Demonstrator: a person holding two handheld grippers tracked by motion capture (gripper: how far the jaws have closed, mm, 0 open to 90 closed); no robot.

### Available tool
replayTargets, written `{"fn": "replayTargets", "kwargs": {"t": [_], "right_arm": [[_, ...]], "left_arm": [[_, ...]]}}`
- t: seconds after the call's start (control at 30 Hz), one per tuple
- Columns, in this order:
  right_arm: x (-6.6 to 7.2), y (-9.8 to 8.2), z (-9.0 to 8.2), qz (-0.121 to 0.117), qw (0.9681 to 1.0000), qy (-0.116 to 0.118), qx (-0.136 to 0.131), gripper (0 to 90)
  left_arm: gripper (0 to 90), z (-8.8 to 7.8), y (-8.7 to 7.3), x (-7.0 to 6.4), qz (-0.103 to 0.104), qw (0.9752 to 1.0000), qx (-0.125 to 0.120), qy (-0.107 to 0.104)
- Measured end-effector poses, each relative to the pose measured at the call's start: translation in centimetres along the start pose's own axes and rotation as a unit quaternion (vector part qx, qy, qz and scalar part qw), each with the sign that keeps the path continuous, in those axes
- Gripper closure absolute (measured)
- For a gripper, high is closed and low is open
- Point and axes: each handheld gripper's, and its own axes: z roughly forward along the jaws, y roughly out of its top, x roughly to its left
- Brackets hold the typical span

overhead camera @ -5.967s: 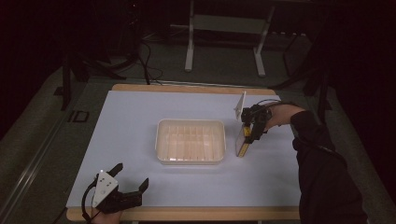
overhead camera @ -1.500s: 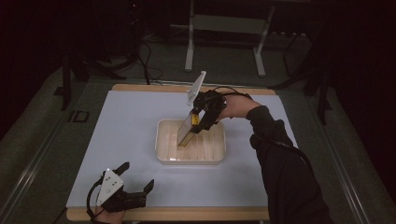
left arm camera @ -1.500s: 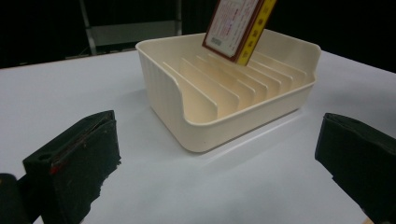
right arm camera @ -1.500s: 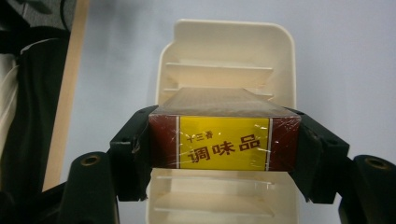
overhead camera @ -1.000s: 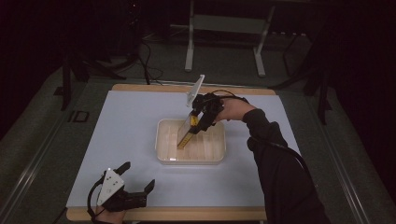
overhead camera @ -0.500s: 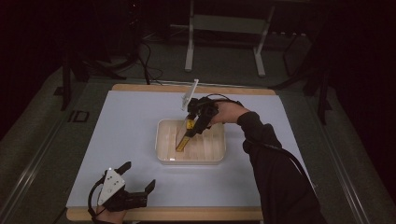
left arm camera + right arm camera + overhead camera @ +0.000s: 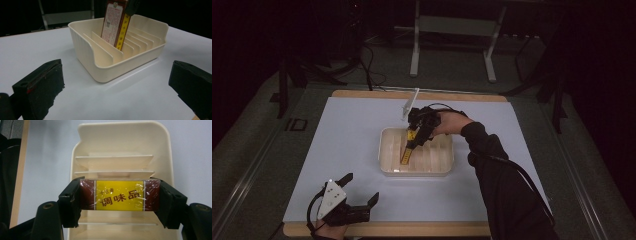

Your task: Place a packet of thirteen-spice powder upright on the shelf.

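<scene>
Seasoning box (image 7: 120, 195), wrapped in clear film, pinched at both ends by right claw (image 7: 120, 197) and held tilted with lower end down between dividers of cream slotted tray (image 7: 437, 167). Seen in high view just above tray's left half. Tray sat mid-worktop (image 7: 352, 130). Left claw (image 7: 362, 192) rested near front edge, well apart, jaws spread with nothing between.
</scene>
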Motion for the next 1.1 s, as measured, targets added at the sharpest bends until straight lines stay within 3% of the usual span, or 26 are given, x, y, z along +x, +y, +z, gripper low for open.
{"fn": "replayTargets", "kwargs": {"t": [0.5,0.63,0.77,1.1], "right_arm": [[0.2,0.6,2.1,0.0,0.9997,-0.004,0.023,31.4],[0.2,0.7,2.4,-0.001,0.9998,-0.003,0.019,31.2],[0.4,0.7,2.2,-0.001,0.9997,-0.006,0.026,31.0],[0.6,0.7,0.3,0.002,1.0,-0.009,-0.001,27.0]], "left_arm": [[0.0,0.1,0.0,-0.1,0.003,1.0,0.001,-0.005],[0.0,0.1,0.0,-0.1,0.002,1.0,0.001,-0.004],[0.0,0.2,0.0,-0.1,0.002,1.0,0.0,-0.005],[0.0,0.3,0.1,-0.1,0.001,1.0,0.0,-0.007]]}}
